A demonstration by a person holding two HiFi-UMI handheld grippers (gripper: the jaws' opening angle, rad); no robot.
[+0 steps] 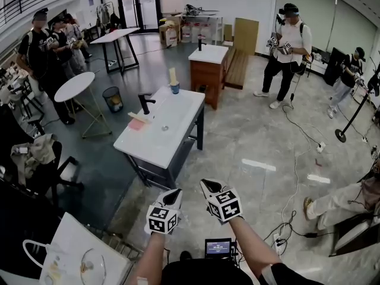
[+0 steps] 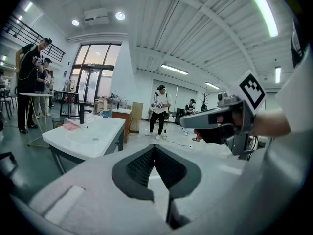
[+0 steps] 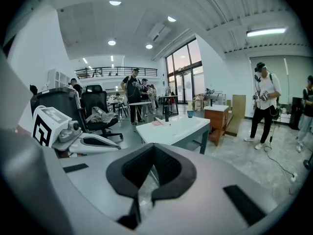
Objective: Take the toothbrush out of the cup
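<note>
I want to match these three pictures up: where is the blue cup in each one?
Head view: blue cup above centre, at the far end of the white sink table.
Left gripper view: small, left of centre.
Right gripper view: slightly right of centre.
Shared landmark: the black faucet, left of the cup in every view.

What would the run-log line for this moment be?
left gripper: shut, empty | right gripper: shut, empty | toothbrush: in cup on sink table, untouched
</note>
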